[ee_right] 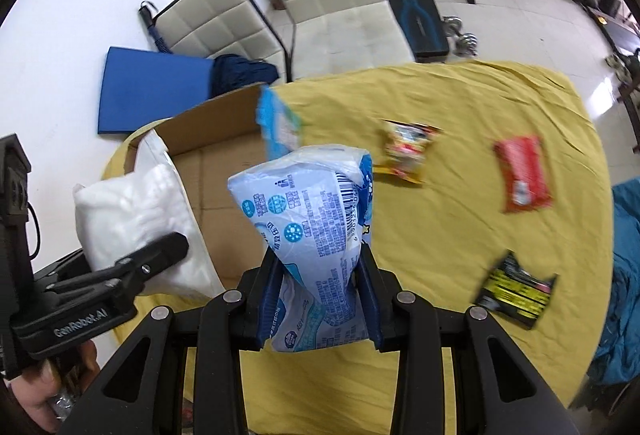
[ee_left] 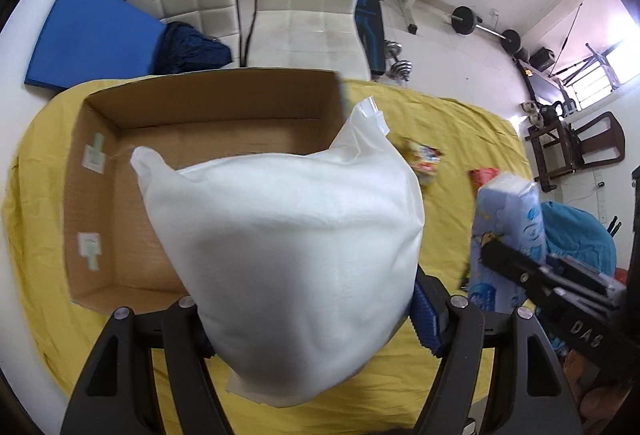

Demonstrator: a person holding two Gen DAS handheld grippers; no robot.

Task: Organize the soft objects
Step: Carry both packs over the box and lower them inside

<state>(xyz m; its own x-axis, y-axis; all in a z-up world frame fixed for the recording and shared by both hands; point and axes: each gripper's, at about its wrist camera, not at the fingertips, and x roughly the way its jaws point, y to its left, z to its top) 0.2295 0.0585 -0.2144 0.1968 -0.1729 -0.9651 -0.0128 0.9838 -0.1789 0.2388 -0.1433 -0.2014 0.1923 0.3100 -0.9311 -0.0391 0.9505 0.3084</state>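
Softness governs both loads. Left hand-held gripper (ee_left: pixel 308 319) pinches a white pillow-like bag (ee_left: pixel 288 255) at its lower end; the bag fills the middle of the left wrist view, hanging over the near edge of the open cardboard box (ee_left: pixel 208 103). It looks light and puffy, so it will likely sag and swing, and a grip lower on the bulk seems safer than on a corner. Right hand-held gripper (ee_right: pixel 320 299) is pressed onto a blue-and-white tissue pack (ee_right: pixel 308 211), which bulges above the fingers at centre frame, above the yellow-covered bench (ee_right: pixel 460 235). Its plastic film is probably slippery and compressible; squeezing across the middle suits it. Three snack packets lie at the right of that view.
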